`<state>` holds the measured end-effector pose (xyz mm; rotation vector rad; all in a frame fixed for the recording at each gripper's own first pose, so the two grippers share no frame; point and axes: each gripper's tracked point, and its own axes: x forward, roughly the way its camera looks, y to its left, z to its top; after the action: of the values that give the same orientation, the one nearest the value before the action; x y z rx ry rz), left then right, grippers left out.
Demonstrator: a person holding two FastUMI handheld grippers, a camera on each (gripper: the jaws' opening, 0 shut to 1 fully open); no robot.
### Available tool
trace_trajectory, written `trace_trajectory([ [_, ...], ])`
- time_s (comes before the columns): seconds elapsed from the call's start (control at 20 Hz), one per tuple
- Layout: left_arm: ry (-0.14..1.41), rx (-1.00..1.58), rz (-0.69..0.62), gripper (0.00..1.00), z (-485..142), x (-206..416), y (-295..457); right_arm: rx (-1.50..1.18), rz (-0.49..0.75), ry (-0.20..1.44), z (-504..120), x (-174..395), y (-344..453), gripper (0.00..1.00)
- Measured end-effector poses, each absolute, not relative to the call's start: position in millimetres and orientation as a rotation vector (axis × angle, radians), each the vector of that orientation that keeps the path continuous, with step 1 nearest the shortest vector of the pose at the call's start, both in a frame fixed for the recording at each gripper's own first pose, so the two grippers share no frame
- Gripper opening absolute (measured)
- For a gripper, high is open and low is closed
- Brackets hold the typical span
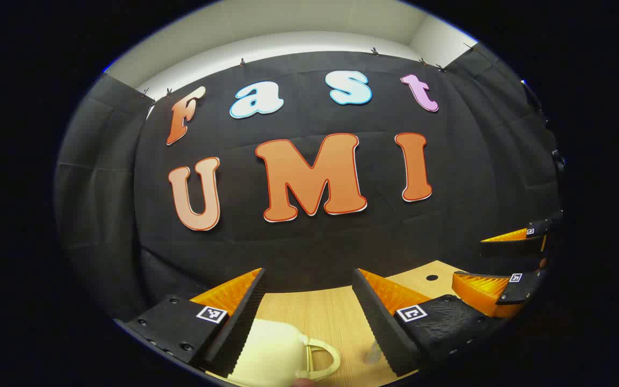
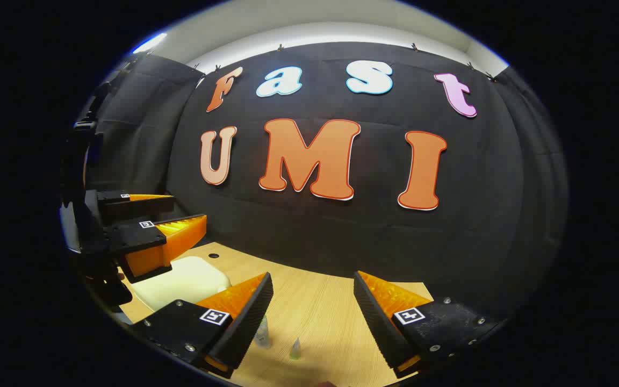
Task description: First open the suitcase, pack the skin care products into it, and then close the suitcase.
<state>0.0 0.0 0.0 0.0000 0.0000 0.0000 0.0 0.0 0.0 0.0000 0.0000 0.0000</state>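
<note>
A small cream suitcase (image 1: 269, 352) lies flat on the wooden table (image 1: 331, 312), its lid down and its looped handle (image 1: 324, 359) pointing right. My left gripper (image 1: 308, 279) hovers open just above it with nothing between its fingers. In the right gripper view the suitcase (image 2: 183, 279) lies at the left, under the left gripper (image 2: 188, 210). Two small skin care bottles (image 2: 263, 330) (image 2: 295, 349) stand on the table close below my open right gripper (image 2: 314, 279). The right gripper (image 1: 495, 263) also shows open at the right edge of the left gripper view.
The table (image 2: 315, 312) runs back to the black cloth wall (image 2: 342, 236). A small round hole (image 2: 213, 256) sits in the tabletop behind the suitcase. A clear bottle tip (image 1: 374, 352) shows beside my left gripper's right finger.
</note>
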Motion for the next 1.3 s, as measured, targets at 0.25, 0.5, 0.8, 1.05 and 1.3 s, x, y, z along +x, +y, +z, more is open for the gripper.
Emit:
trace_trajectory([
  [0.25, -0.020, -0.011, 0.006, 0.98, 4, 1, 4, -0.006, -0.013, -0.009, 4, 3, -1, 0.95],
  [0.5, -0.011, -0.018, -0.004, 0.98, 1, 4, 6, -0.009, -0.013, -0.003, 2, 4, 4, 0.95],
  [0.8, -0.008, -0.012, -0.010, 0.98, -3, 6, 9, -0.008, -0.025, -0.002, 2, 5, 6, 0.95],
  [1.05, 0.003, 0.058, -0.034, 1.00, -14, 5, 2, -0.011, -0.045, 0.006, -1, 8, -1, 0.95],
  [1.3, 0.043, 0.177, -0.068, 0.98, -39, 2, -9, -0.025, -0.101, 0.005, -2, 9, -28, 0.95],
])
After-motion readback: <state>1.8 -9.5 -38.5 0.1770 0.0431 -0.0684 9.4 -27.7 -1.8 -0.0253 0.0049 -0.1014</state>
